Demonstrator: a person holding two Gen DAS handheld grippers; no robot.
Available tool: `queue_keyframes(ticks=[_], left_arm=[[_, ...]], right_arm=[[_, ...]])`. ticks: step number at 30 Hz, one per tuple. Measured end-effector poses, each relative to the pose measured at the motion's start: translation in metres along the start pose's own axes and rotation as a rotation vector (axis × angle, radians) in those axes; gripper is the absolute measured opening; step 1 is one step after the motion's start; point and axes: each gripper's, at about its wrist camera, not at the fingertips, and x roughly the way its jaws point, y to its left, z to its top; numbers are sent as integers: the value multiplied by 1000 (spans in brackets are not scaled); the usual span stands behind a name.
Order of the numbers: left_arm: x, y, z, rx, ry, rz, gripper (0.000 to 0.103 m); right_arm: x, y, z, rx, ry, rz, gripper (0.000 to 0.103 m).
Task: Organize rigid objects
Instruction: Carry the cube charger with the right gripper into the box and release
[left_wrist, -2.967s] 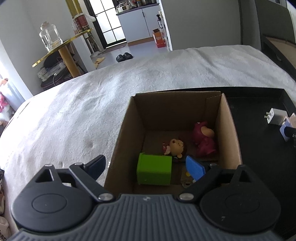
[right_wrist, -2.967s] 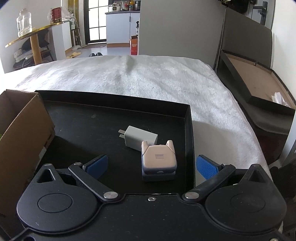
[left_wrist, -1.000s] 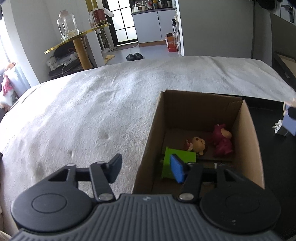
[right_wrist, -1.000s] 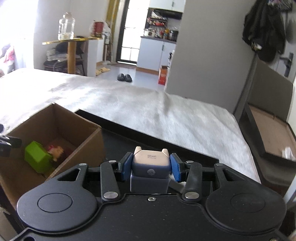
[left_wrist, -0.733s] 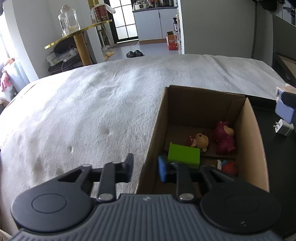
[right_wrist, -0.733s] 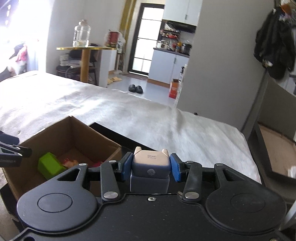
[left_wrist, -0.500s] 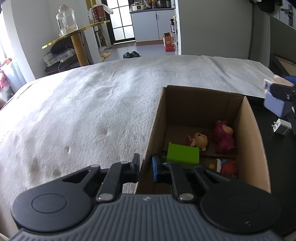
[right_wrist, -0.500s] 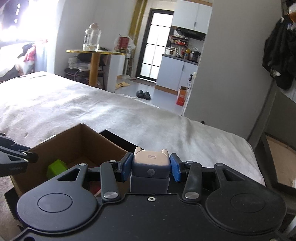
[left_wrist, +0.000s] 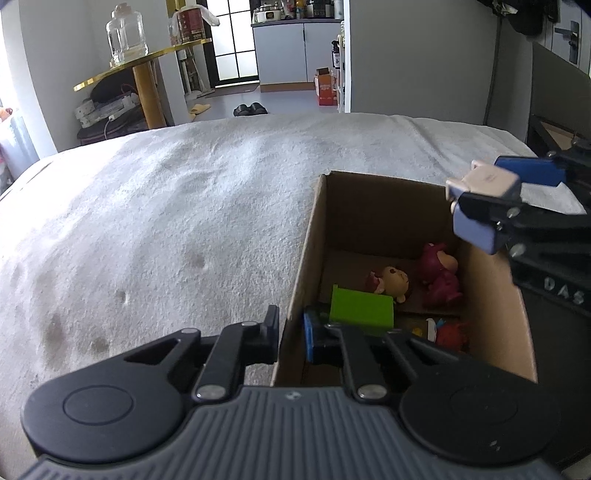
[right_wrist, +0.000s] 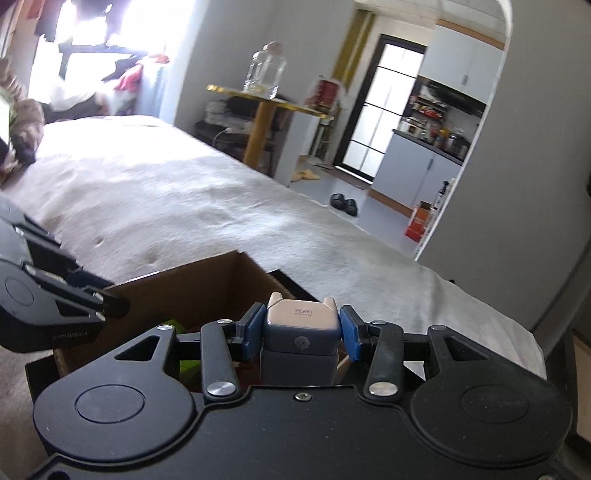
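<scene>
An open cardboard box (left_wrist: 373, 206) sits on the white bed cover. Inside lie a green block (left_wrist: 360, 308), a pink bear figure (left_wrist: 439, 275), a tan doll figure (left_wrist: 391, 280) and a red toy (left_wrist: 448, 332). My left gripper (left_wrist: 290, 330) is shut on the box's left wall, one finger inside and one outside. My right gripper (right_wrist: 300, 332) is shut on a beige and blue-grey cube charger (right_wrist: 300, 325), held above the box's right side; the charger also shows in the left wrist view (left_wrist: 482, 206).
The box (right_wrist: 207, 284) stands on a black tray (right_wrist: 291, 286). The white bed cover (left_wrist: 166, 221) spreads left and behind. A gold side table (left_wrist: 144, 74) with a glass jar stands beyond the bed. A dark frame (left_wrist: 554, 136) lies at the right.
My left gripper closed onto the box's left wall. My right gripper picked the charger off the tray and carried it left, over the box.
</scene>
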Motion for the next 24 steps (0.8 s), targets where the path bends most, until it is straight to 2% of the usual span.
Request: queue_keyframes(ticks=[3,7,8,18,19,20,24], left_arm=[[-1,0,0,6,-4,-12,13],[1,0,0,-1,0,-13,13],[1,-1,0,1,3,-1,13],[1,-3,4,-9,17,13,18],[1,-3,5,-11,18,11,24],[1,-4,6,-13,19,10,34],[-3,-3,7,-18,-7,18,64]], right_arm=[[4,6,-1,-39,10,-11,43],[5,12,-3,-85,29,-79,53],[4,11,-3,-81,32,-89,56],[-9,-3,-16,14,70,-115,62],[-10,-4,-17,21,73,-115,67],[-12,-4,-19,30,77,-117,70],[-14,-7,-24,67,92,-115,73]])
